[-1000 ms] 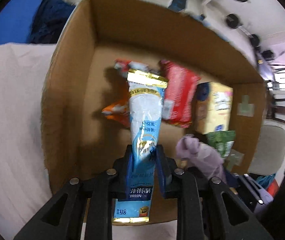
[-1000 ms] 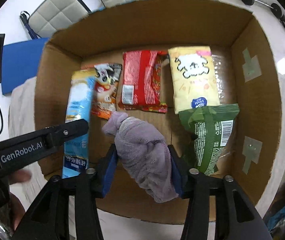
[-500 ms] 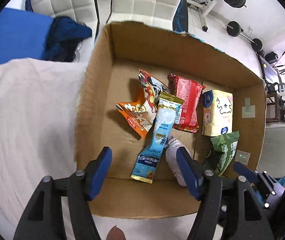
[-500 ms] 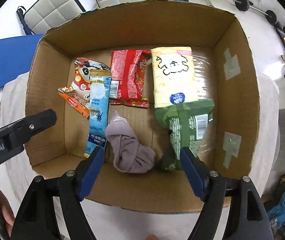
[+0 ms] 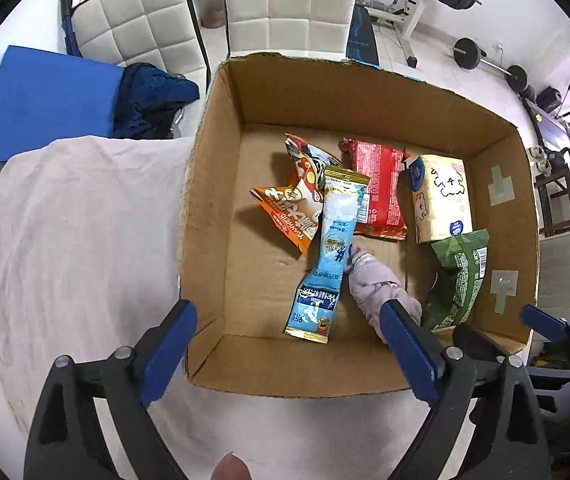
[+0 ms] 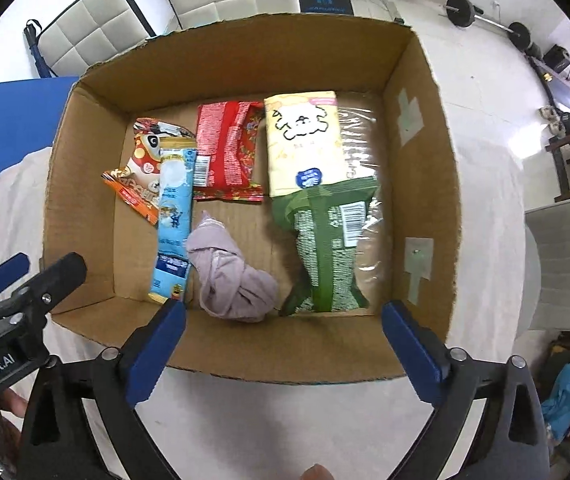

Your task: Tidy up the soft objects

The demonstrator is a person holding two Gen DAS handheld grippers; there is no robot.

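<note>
Both claws point down over the cardboard box [image 6: 421,184]. Left gripper [image 5: 289,344] jaws opening wide, nothing between the pads; the blue sachet [image 5: 331,252] lies flat on the box floor below it, overlapping the orange packet [image 5: 289,216]. Right gripper [image 6: 283,340] jaws also opening, empty; the lilac cloth bundle [image 6: 231,272] sits on the floor just beyond its left pad, touching the sachet, near the green pouch [image 6: 325,252]. Red packet [image 6: 225,152] and yellow pack [image 6: 305,144] lie further back.
</note>
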